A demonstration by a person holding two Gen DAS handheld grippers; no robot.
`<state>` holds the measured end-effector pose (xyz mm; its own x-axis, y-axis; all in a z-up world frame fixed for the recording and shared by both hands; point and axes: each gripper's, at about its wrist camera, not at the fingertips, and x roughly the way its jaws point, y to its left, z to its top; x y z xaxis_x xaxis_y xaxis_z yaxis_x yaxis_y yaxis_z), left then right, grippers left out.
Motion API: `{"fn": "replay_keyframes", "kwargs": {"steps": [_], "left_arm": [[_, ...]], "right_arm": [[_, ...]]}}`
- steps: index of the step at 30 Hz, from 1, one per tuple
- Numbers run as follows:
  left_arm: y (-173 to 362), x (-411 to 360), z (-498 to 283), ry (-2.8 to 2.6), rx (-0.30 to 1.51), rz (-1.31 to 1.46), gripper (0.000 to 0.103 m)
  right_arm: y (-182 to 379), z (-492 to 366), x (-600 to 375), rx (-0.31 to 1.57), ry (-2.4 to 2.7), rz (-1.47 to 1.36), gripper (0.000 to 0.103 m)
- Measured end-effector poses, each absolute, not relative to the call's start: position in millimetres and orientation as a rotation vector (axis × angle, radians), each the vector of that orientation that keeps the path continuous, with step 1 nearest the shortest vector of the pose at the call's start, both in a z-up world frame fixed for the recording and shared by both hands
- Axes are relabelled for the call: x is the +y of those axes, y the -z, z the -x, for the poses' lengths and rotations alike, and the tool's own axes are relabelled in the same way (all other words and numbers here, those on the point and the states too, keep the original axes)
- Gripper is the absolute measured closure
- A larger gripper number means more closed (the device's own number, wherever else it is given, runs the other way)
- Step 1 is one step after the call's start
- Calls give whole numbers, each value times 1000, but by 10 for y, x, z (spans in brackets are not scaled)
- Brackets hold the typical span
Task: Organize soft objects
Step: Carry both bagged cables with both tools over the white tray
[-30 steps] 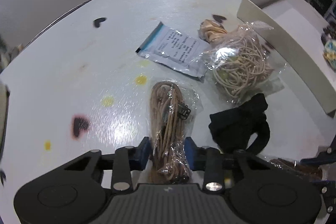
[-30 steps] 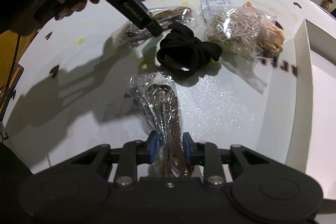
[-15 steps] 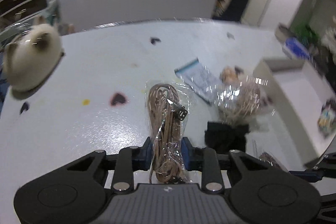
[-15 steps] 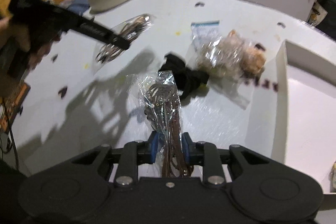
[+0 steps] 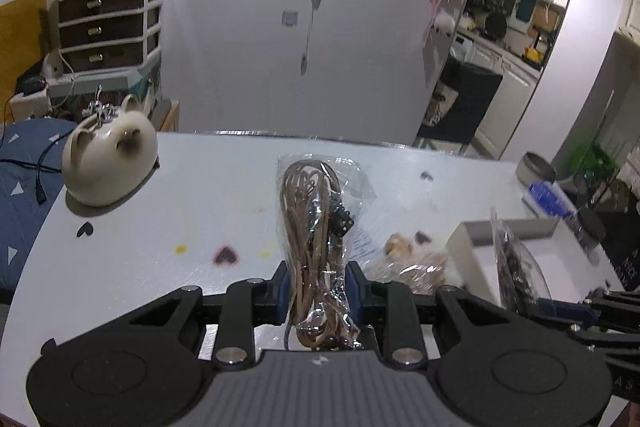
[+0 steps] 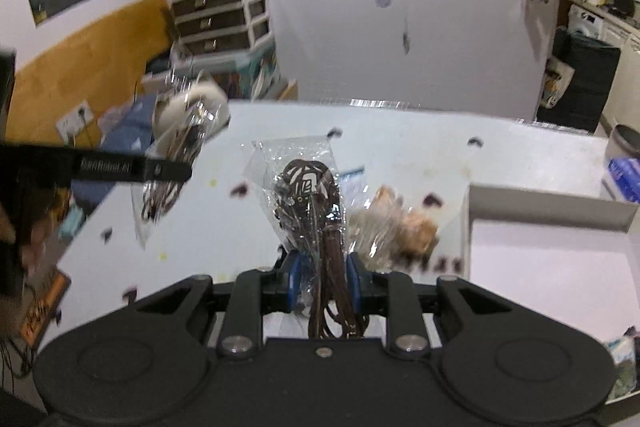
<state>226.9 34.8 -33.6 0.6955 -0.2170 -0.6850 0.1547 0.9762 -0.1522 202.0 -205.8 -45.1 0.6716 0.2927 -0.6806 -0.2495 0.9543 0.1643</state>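
Slippage risk: left gripper clamps tan cord bag, right gripper clamps brown cord bag; slick film could slide free above the desk.

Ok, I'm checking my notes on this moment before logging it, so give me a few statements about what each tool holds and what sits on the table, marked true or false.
1. The left tool is shut on a clear bag of tan cord. True.
2. The right tool is open and holds nothing. False: it is shut on a clear bag of dark brown cord.
3. Both bags are lifted off the white table. True.
4. The cat-shaped ceramic piece lies inside the white box. False: it sits on the table's far left part, away from the box.
5. The beige bundle in plastic hangs from the right tool. False: it lies on the table beside the box.
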Motion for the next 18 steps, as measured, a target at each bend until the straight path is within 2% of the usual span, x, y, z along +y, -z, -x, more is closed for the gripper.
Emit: {"fn": "replay_keyframes", "kwargs": {"steps": [8, 18], "left_arm": [[129, -160, -2137, 176, 724, 123, 73], [144, -1010, -2087, 189, 747, 186, 73]], "right_arm": [[255, -2062, -2581, 722, -279, -132, 78], [321, -2155, -3407, 755, -218, -202, 78]]}}
